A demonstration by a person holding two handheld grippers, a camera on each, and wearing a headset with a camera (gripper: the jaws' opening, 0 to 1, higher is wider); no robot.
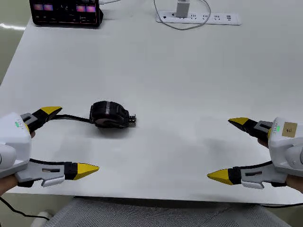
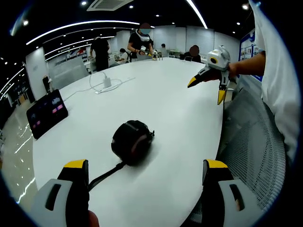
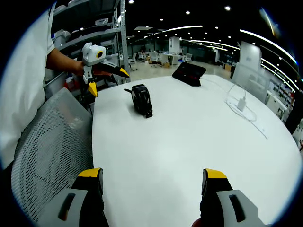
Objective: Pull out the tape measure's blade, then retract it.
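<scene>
A long white worktop [image 1: 189,94] is stretching beneath glowing ceiling light strips [image 2: 94,23]; a grey mesh chair [image 3: 47,142] is standing beside the worktop.

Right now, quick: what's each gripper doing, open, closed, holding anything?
Left gripper: jaws open, holding nothing.
Right gripper: jaws open, holding nothing.

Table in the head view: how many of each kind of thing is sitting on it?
Tape measure: 1
Tablet: 1
Power strip: 1
Charger with cable: 1
Total: 4
</scene>
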